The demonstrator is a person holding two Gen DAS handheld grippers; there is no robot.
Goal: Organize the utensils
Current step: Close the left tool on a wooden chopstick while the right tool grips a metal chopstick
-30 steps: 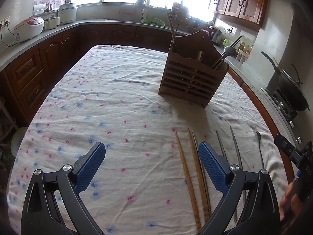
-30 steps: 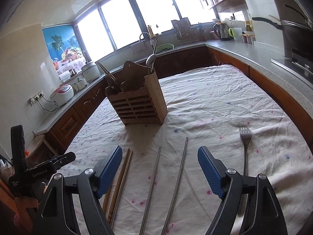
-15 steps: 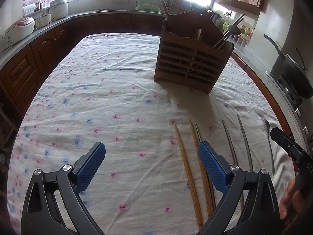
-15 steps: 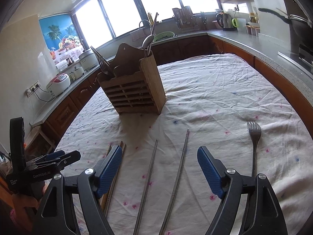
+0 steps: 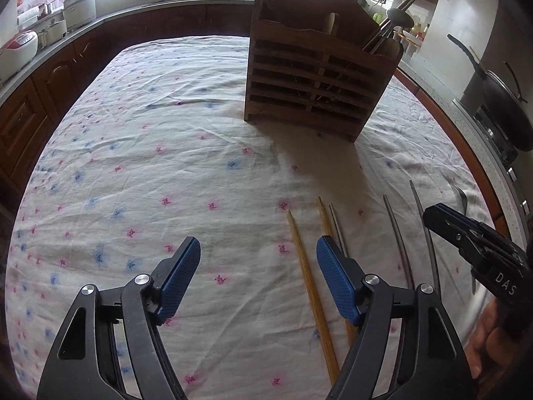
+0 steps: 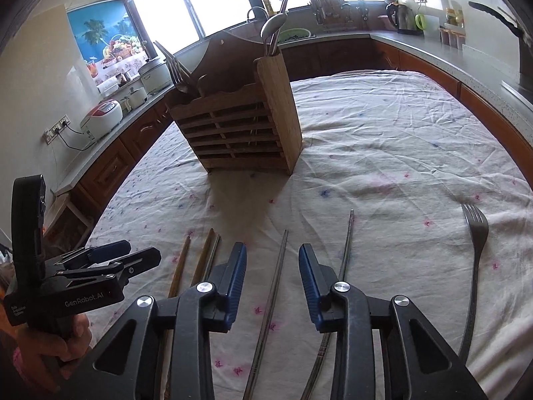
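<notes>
1. The table (image 5: 140,153), under a white cloth dotted with pink and blue flowers, fills both views, with dark kitchen cabinets (image 5: 23,113) curving round it.
2. The slatted wooden utensil rack (image 5: 316,76) stands upright on the cloth toward the far side; a ladle (image 6: 273,25) and some forks (image 6: 176,70) poke out of its top.
3. Left tongs (image 5: 258,280) hang low over the near cloth, blue pads spread wide, nothing between them. Their right pad sits over the wooden chopsticks.
4. Right tongs (image 6: 272,280) are narrowed but not closed, with a gap on both sides of the metal chopstick (image 6: 271,296) that runs between the pads. Not gripping it.
5. A second metal chopstick (image 6: 344,256) lies just right of the right pad, roughly parallel to the first.
6. Two wooden chopsticks (image 5: 308,283) lie side by side on the cloth near the front edge, a thin metal stick (image 5: 338,230) right beside them.
7. A fork (image 6: 476,256) lies well off to the right of the chopsticks, tines pointing away toward the far side.
</notes>
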